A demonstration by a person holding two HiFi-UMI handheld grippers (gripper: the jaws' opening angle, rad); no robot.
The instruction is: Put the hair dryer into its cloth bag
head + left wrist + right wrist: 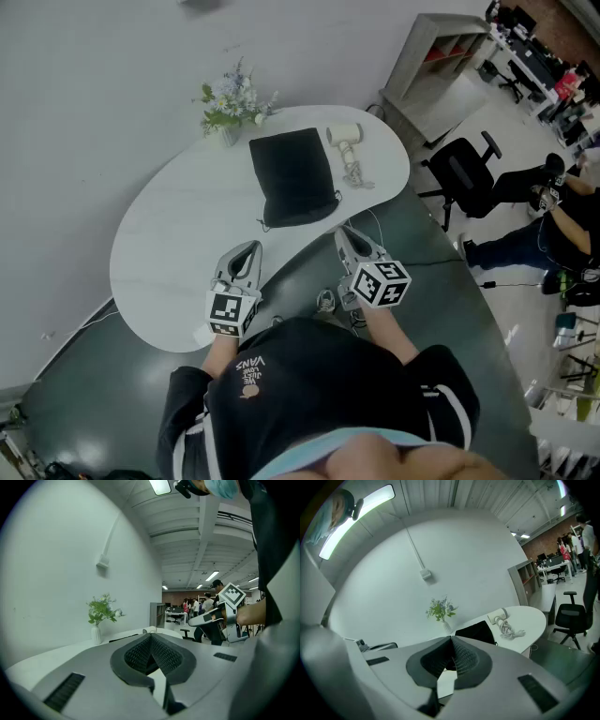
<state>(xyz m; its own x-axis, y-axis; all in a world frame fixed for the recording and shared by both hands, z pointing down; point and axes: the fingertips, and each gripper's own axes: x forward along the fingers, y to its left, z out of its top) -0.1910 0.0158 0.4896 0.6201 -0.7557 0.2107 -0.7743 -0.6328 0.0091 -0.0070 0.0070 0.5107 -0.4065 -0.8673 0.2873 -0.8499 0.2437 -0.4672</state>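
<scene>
A black cloth bag (293, 176) lies flat on the white oval table (169, 253), also seen in the right gripper view (477, 632). Right of the black cloth bag lies the cream hair dryer (344, 137) with its coiled cord (357, 174); the right gripper view shows the hair dryer (500, 617) at the table's far end. My left gripper (246, 257) hovers shut over the table's near edge, nothing between its tips (151, 637). My right gripper (349, 238) is shut too and empty (451, 639), held just off the near edge below the bag.
A small vase of flowers (230, 108) stands at the table's back by the wall. A black office chair (466, 173) and a grey shelf unit (433, 62) are to the right. A seated person (548, 220) is at the far right.
</scene>
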